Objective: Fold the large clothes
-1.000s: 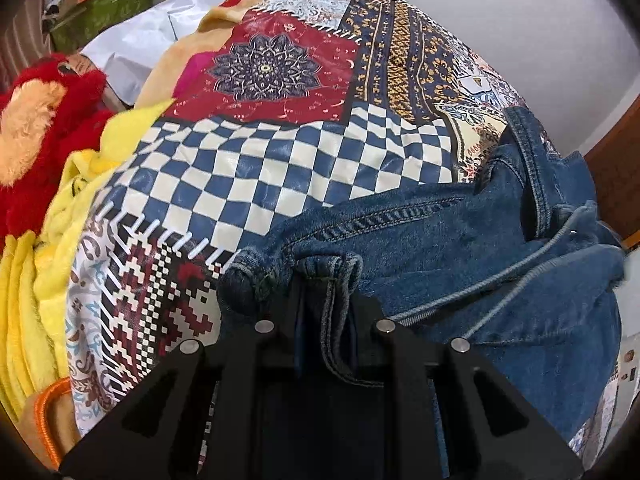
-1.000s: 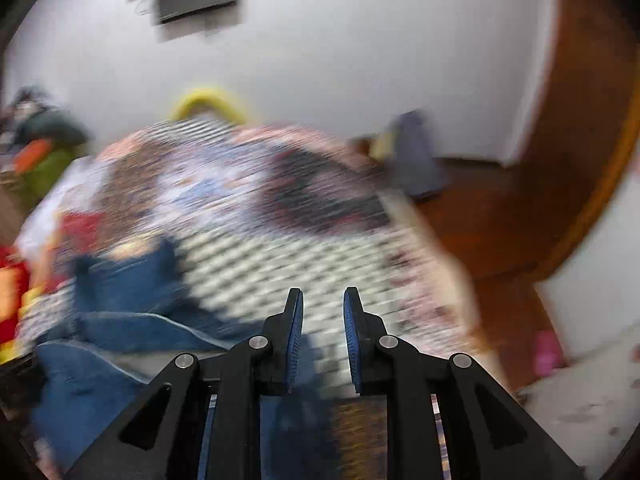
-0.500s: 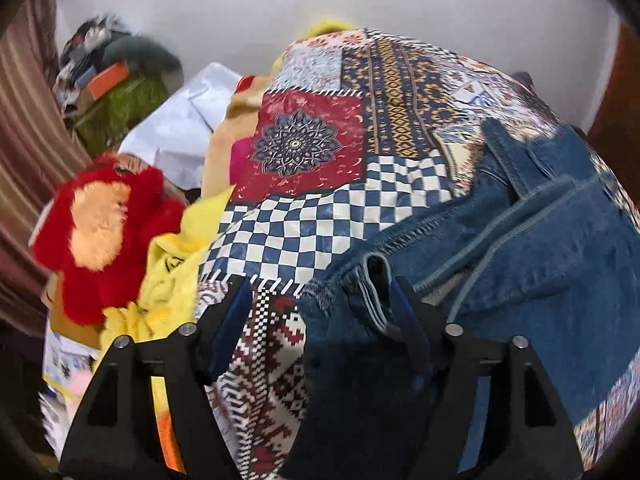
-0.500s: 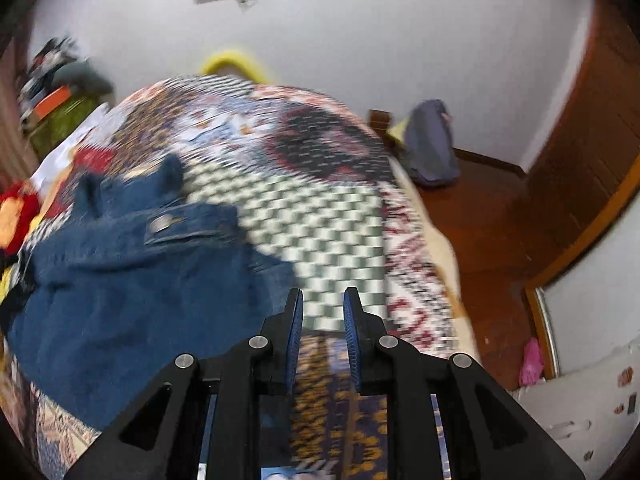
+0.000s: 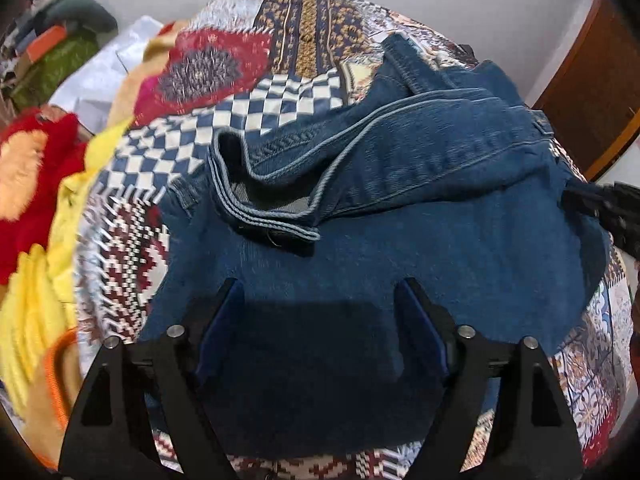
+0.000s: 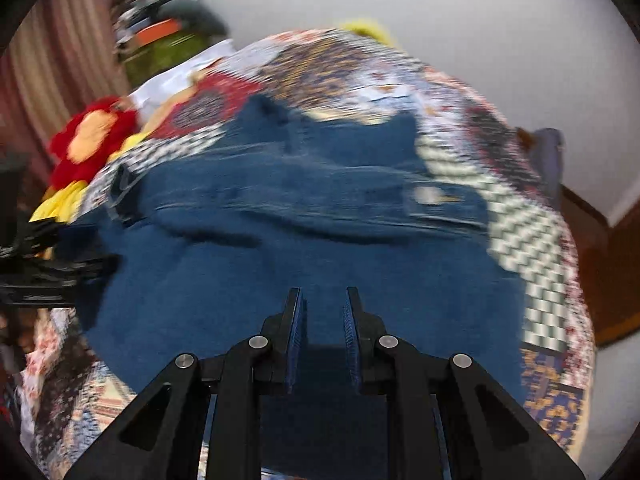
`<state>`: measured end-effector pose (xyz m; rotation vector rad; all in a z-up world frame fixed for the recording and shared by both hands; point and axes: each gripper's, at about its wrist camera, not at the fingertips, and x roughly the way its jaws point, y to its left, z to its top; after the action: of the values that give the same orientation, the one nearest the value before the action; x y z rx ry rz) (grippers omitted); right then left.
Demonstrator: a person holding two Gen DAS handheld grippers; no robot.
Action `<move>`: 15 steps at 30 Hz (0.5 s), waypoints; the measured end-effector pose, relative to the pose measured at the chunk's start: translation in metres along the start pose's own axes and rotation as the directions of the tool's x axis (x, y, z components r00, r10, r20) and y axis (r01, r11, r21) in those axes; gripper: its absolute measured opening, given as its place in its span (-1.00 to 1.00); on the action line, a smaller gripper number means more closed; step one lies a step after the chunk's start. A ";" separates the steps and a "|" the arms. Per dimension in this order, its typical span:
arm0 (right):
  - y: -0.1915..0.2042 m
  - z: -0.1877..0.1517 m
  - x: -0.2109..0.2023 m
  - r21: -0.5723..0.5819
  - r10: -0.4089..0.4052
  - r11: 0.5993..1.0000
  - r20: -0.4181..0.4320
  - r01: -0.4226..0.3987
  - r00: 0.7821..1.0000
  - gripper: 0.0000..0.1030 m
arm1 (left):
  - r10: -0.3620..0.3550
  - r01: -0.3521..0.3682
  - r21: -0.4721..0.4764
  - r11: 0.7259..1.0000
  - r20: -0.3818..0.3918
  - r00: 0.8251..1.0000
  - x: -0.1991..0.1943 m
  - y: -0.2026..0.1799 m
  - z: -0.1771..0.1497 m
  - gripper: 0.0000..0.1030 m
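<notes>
A blue denim garment (image 5: 420,216) lies spread on the patchwork bedspread (image 5: 248,112). A folded cuff or hem lies on top of it at the left. My left gripper (image 5: 320,292) is wide open and empty, just above the near part of the denim. The right wrist view is motion-blurred. It shows the same denim (image 6: 304,232) across the bed. My right gripper (image 6: 322,300) has its jaws a narrow gap apart with nothing between them, above the denim's near edge. The right gripper also shows at the right edge of the left wrist view (image 5: 604,208).
A red and orange plush toy (image 5: 28,172) and yellow cloth (image 5: 44,280) lie at the bed's left side. A pile of clothes (image 5: 52,52) sits at the far left by a striped curtain. A wooden door (image 5: 592,92) stands at the right. White wall behind.
My left gripper let go of the denim hem and opened wide; the denim now lies flat. My right gripper swung left over the garment.
</notes>
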<state>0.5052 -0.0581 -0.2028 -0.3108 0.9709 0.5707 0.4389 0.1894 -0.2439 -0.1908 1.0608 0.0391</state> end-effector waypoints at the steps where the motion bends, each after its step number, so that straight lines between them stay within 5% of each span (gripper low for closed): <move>1: 0.008 0.001 0.005 -0.021 -0.003 1.000 -0.006 0.003 1.000 -0.70 | 0.002 -0.002 -0.017 1.000 0.011 1.000 0.002 0.004 0.003 0.64; 6: 0.030 0.012 0.029 -0.097 -0.078 0.992 -0.019 0.076 0.997 -0.70 | 0.057 -0.055 -0.064 0.996 0.027 0.998 0.015 0.023 0.032 0.64; 15: 0.017 0.045 0.038 -0.106 -0.069 0.992 -0.012 0.067 0.998 -0.70 | 0.188 -0.186 -0.029 0.982 0.081 0.979 0.027 0.032 0.088 0.64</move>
<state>0.5429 -0.0102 -0.2107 -0.4418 0.9428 0.5591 0.5247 0.2344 -0.2302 -0.1076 0.9924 0.2265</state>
